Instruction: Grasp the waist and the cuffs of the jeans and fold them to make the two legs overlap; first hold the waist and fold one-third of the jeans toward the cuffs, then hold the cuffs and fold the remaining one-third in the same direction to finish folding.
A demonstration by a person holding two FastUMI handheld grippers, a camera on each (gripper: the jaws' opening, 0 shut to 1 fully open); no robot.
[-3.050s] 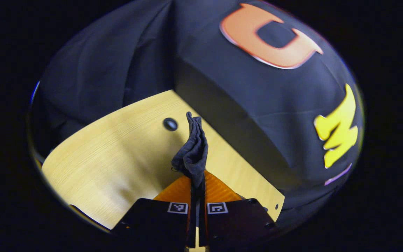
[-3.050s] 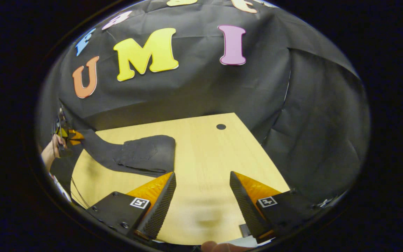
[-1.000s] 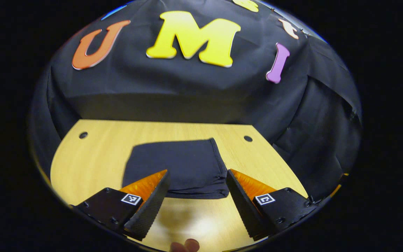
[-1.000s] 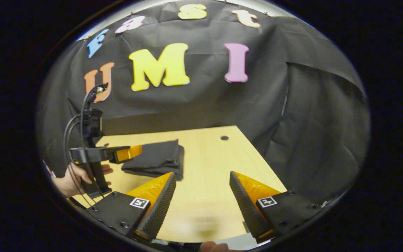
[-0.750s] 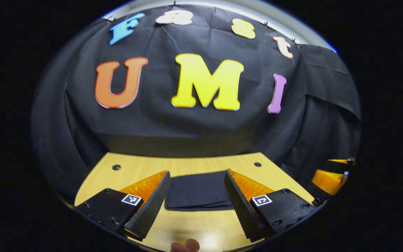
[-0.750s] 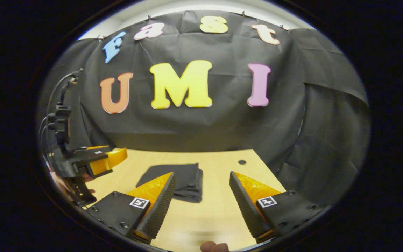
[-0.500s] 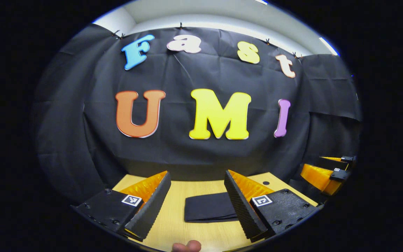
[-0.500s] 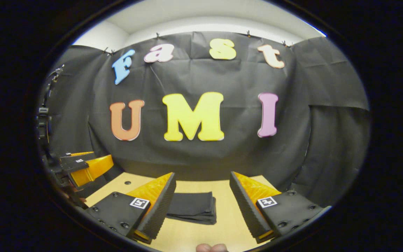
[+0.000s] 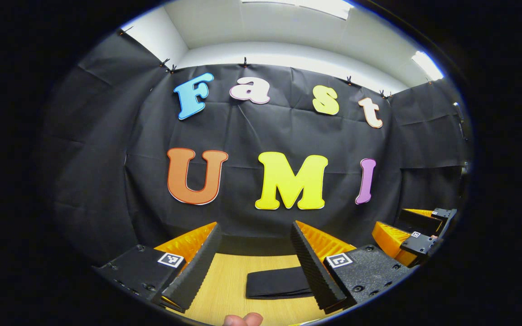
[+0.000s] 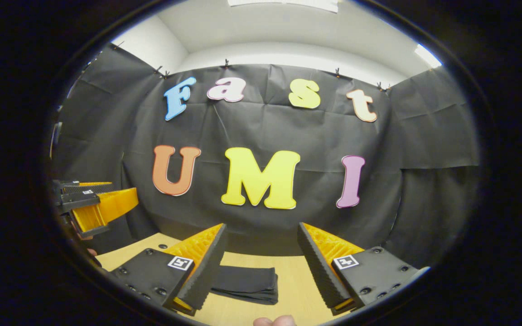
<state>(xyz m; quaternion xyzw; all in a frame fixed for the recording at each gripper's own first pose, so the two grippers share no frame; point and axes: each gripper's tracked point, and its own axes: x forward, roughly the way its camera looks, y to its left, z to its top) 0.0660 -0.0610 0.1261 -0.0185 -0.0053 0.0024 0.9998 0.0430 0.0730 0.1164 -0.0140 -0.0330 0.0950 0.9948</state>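
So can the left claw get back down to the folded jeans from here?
Probably yes: the left claw is open and lifted clear, the folded jeans lie flat on the table just ahead, nothing between.

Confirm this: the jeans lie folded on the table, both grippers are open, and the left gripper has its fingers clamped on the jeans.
Not quite. The left gripper holds nothing: the left gripper view shows its fingers spread wide, with the folded jeans lying free on the table beyond them. The rest stands: the right gripper is open too.
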